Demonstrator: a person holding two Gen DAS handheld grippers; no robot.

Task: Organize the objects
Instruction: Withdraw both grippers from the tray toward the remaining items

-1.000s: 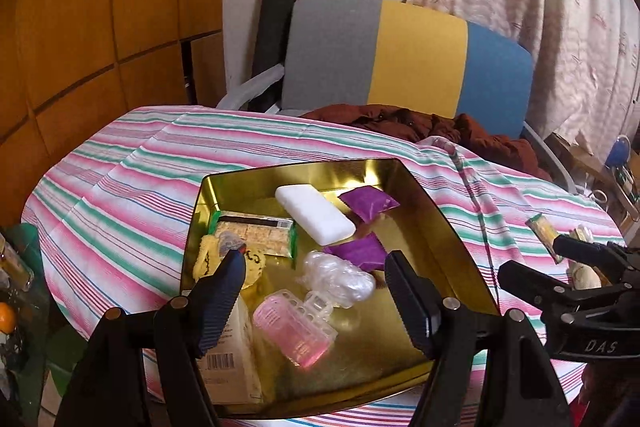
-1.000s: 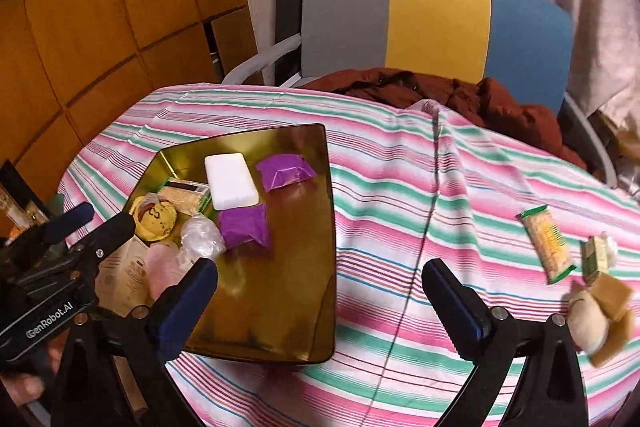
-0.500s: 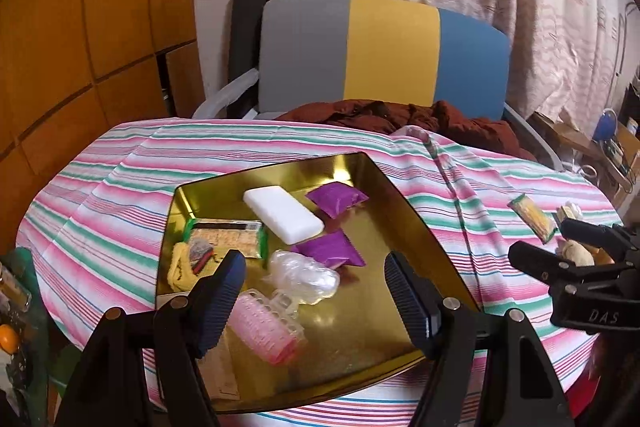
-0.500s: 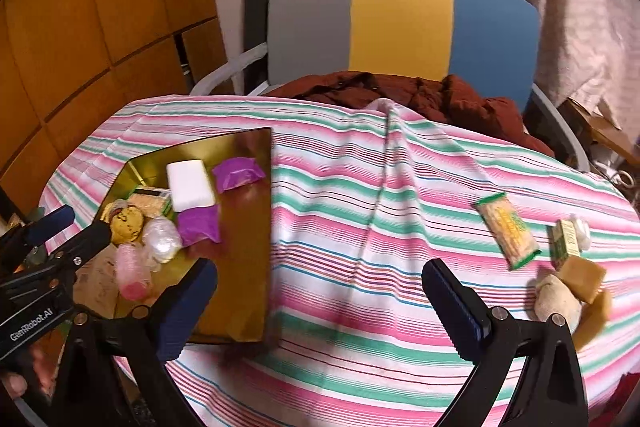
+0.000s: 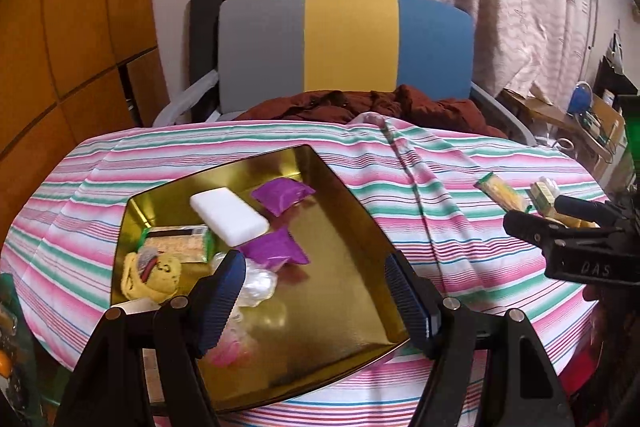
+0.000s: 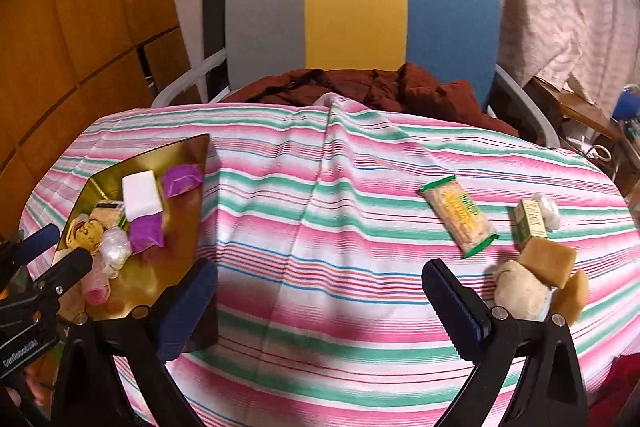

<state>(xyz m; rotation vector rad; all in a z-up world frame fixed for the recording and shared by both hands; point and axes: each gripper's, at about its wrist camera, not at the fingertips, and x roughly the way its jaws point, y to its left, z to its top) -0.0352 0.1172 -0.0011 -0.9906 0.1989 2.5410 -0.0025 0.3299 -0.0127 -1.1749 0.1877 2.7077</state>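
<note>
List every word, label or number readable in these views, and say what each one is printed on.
"DAS": black body of the right gripper.
"GenRobot.AI": black body of the left gripper, last letters blurred.
Small green carton: print too small.
Green-edged cracker packet: print blurred.

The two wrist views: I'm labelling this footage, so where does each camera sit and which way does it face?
Left wrist: on the left gripper, open over the gold tray, facing the chair; the right gripper shows at the right edge.
Right wrist: on the right gripper, open over the striped tablecloth, loose snacks ahead right; the left gripper shows at the left edge.
Shared: tray, tablecloth, chair.
</note>
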